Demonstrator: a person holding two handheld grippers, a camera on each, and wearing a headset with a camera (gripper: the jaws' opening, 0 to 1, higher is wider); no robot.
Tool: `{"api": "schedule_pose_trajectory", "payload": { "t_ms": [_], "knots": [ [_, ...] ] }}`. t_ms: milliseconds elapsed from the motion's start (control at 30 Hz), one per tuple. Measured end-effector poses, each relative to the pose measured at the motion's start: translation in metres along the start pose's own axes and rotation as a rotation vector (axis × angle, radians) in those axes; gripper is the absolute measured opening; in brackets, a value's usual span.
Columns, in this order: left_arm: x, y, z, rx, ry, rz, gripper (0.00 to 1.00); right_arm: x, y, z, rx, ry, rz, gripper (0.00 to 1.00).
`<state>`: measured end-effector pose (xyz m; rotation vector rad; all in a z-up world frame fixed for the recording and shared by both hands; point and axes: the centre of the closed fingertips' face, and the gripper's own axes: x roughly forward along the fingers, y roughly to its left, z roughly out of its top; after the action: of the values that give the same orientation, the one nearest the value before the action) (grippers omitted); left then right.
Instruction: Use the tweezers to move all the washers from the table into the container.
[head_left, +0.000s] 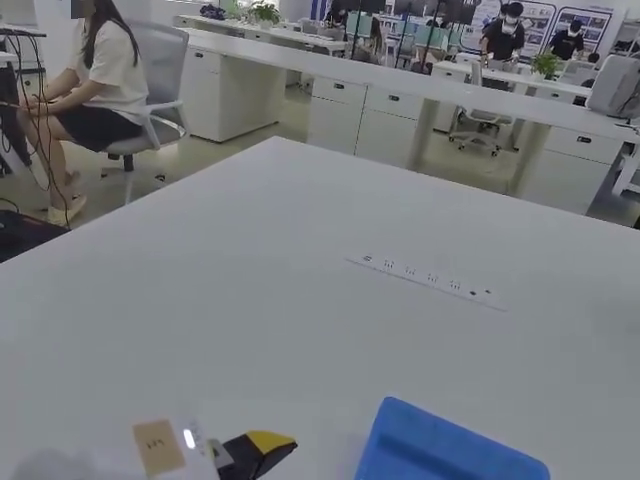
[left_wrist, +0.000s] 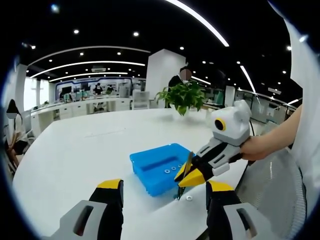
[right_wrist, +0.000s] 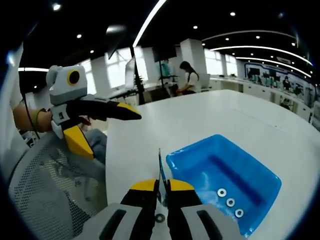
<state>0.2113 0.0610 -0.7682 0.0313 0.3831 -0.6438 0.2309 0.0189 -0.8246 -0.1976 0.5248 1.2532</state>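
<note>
Right tool (right_wrist: 161, 186) pinches tweezers (right_wrist: 160, 165) near-upright, tips down by washer (right_wrist: 160, 218).

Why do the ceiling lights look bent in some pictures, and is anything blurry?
Left and right gripper views: fisheye lenses bow the ceiling light strips. Head view: lines run straight, but a gripper at the bottom edge looks soft, with a white glare spot beside it.

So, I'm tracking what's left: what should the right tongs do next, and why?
Probably lower the tweezers, clamped in the right tongs, onto the washer on the table beside the blue container, since three washers already lie inside.
</note>
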Motion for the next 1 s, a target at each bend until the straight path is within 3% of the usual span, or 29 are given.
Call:
{"api": "schedule_pose_trajectory", "payload": {
  "t_ms": [333, 567, 1000],
  "knots": [
    [0.000, 0.001, 0.000, -0.002, -0.001, 0.005, 0.67, 0.000, 0.003, -0.001, -0.069, 0.009, 0.018, 0.02],
    [0.000, 0.002, 0.000, 0.001, 0.001, 0.007, 0.66, 0.000, -0.002, 0.002, 0.013, -0.013, 0.009, 0.02],
    [0.001, 0.002, -0.002, 0.001, 0.007, 0.001, 0.66, -0.016, 0.003, 0.028, 0.024, -0.069, 0.018, 0.02]
  ]
}}
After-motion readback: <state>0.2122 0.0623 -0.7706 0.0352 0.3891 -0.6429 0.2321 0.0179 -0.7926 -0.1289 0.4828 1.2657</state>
